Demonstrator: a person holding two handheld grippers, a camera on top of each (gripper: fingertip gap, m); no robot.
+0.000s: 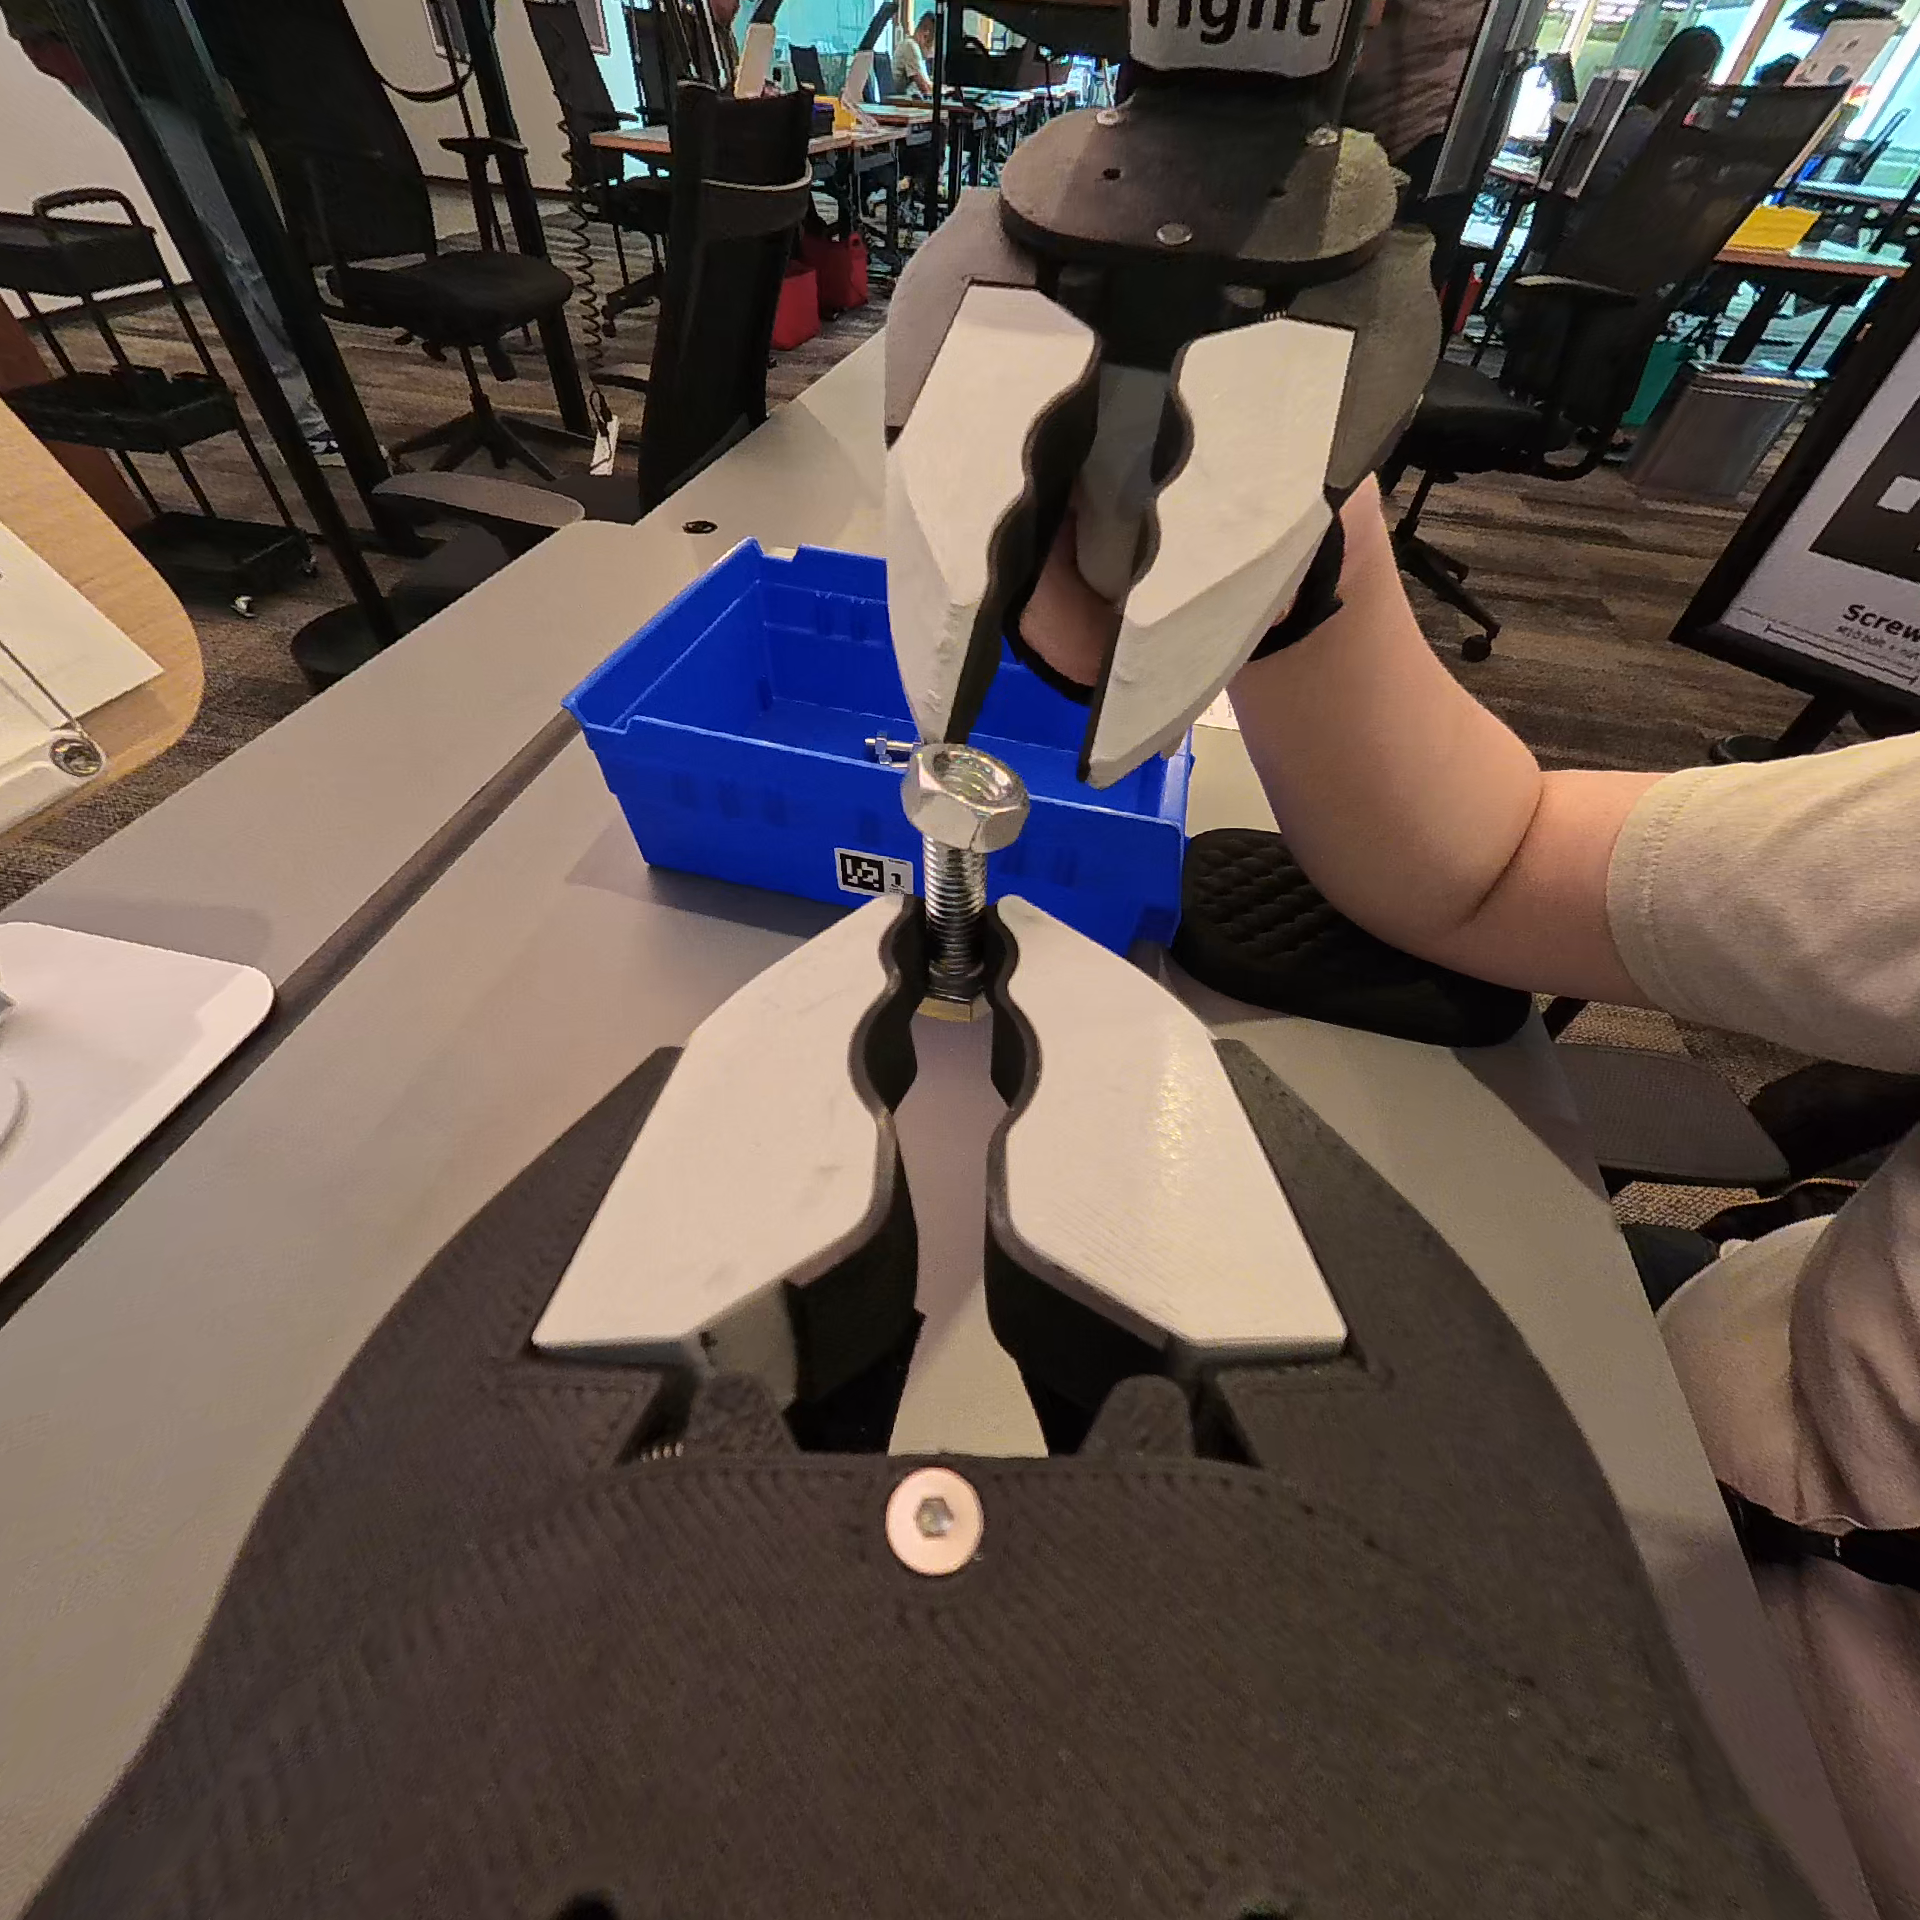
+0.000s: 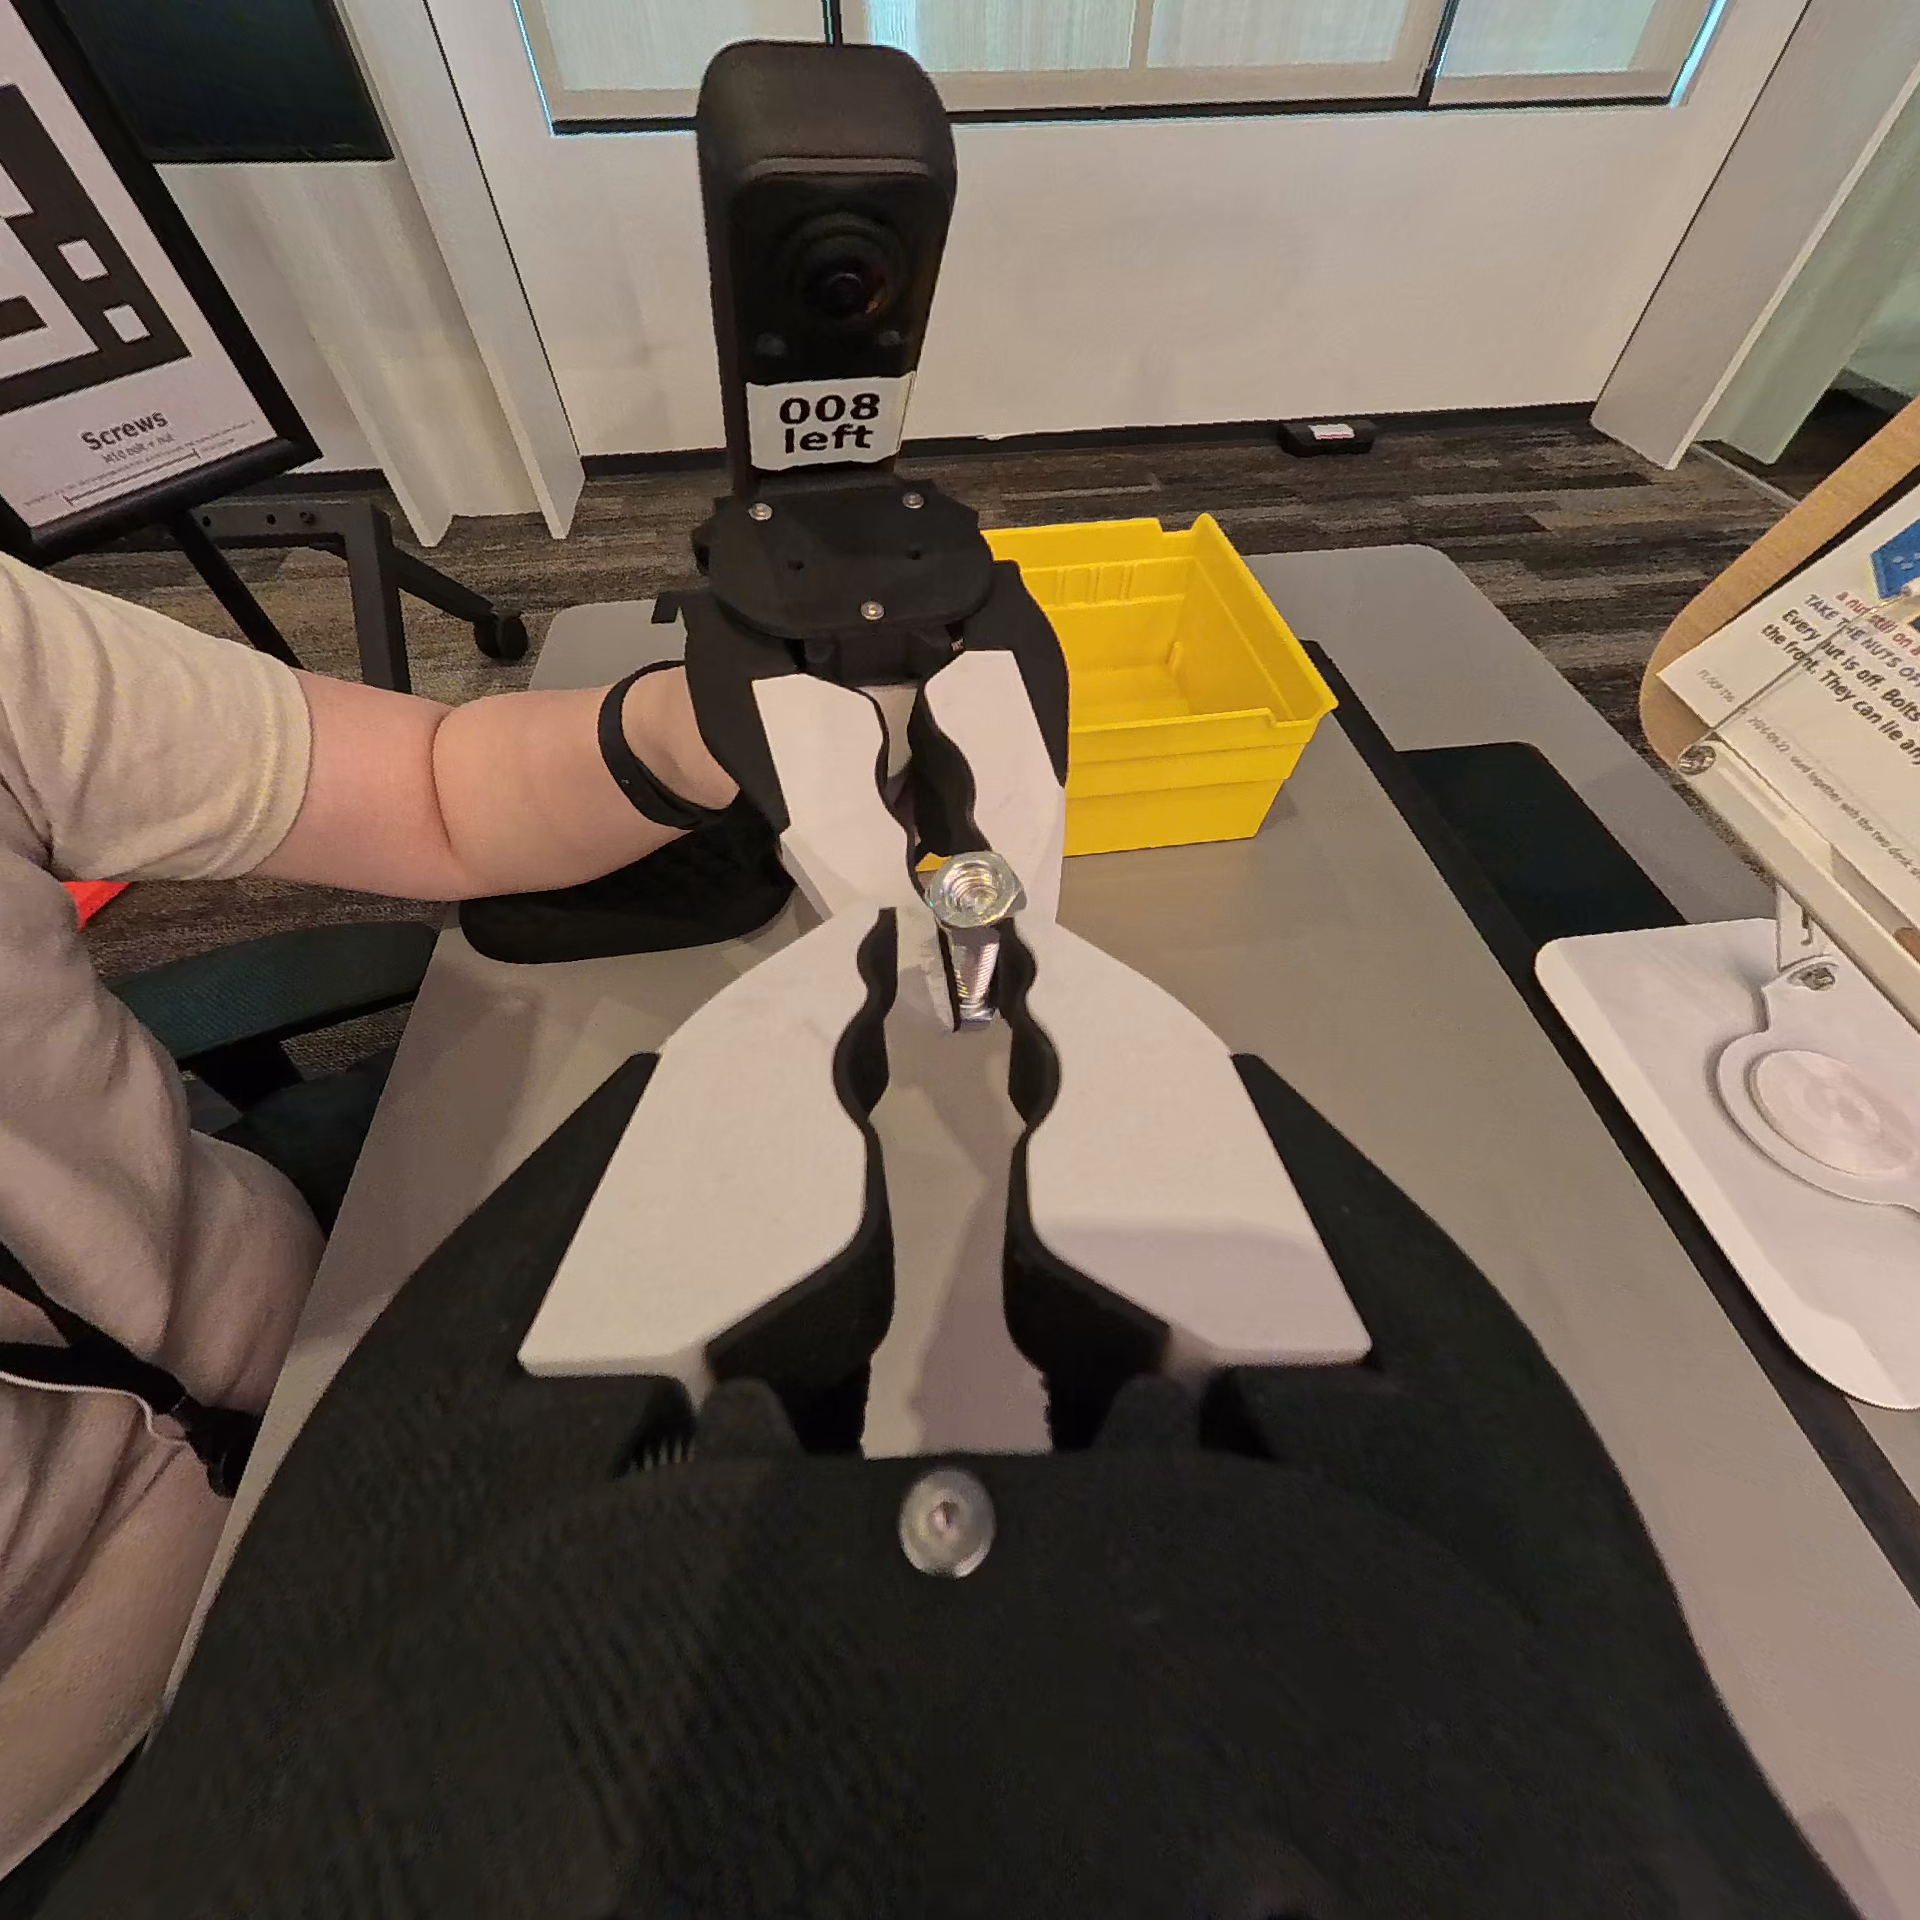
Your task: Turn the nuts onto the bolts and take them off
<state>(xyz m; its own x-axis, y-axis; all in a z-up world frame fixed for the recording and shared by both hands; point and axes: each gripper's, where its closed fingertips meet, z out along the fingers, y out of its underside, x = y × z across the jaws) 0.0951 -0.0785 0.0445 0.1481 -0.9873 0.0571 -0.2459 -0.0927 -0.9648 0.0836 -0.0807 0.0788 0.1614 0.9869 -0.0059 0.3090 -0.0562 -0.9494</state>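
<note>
A silver bolt [image 1: 948, 904] stands upright with a silver hex nut [image 1: 964, 795] at its top end. My left gripper [image 1: 951, 914] is shut on the lower part of the bolt's threaded shaft. My right gripper [image 1: 1023, 753] comes in from the far side, open, with its fingertips just above and on either side of the nut. In the right wrist view the nut [image 2: 975, 888] and the bolt [image 2: 971, 977] sit between my right gripper's [image 2: 956, 925] open tips, closer to the right finger. The left gripper [image 2: 925, 862] holds the bolt from the far side.
A blue bin [image 1: 727, 800] behind the bolt holds a small silver part. A yellow bin [image 2: 1174, 800] stands behind the left gripper. A black pad [image 1: 1299, 935] lies under the person's forearm. A white stand base [image 2: 1714, 1091] and an instruction board sit at the grey table's [image 1: 416, 1039] side. Both grippers' tips are close together, under 4 cm apart.
</note>
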